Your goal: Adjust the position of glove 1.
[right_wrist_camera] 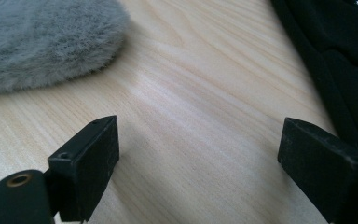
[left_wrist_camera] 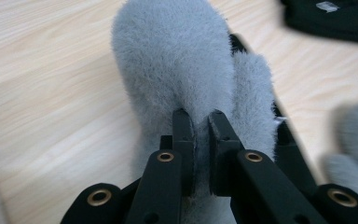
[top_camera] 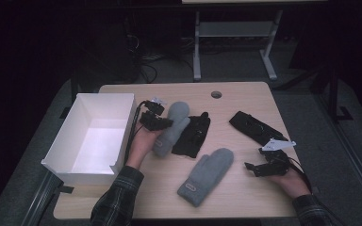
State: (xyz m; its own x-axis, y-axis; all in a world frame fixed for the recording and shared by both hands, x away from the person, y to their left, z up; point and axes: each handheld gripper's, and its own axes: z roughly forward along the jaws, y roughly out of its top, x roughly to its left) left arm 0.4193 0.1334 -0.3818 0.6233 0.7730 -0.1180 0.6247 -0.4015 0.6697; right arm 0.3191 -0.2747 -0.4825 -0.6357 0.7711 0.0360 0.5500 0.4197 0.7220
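My left gripper [left_wrist_camera: 199,116] has its jaws pinched on the fleece of a grey mitten [left_wrist_camera: 177,60], which sits just right of the white box [top_camera: 82,136] and leans on a black glove [top_camera: 193,136]; my right gripper [right_wrist_camera: 198,154] rests over bare table [right_wrist_camera: 191,93] with its jaws spread wide and nothing between them; a 2nd grey mitten [top_camera: 206,175] lies between my 2 hands; another black glove [top_camera: 254,127] lies beyond the right gripper.
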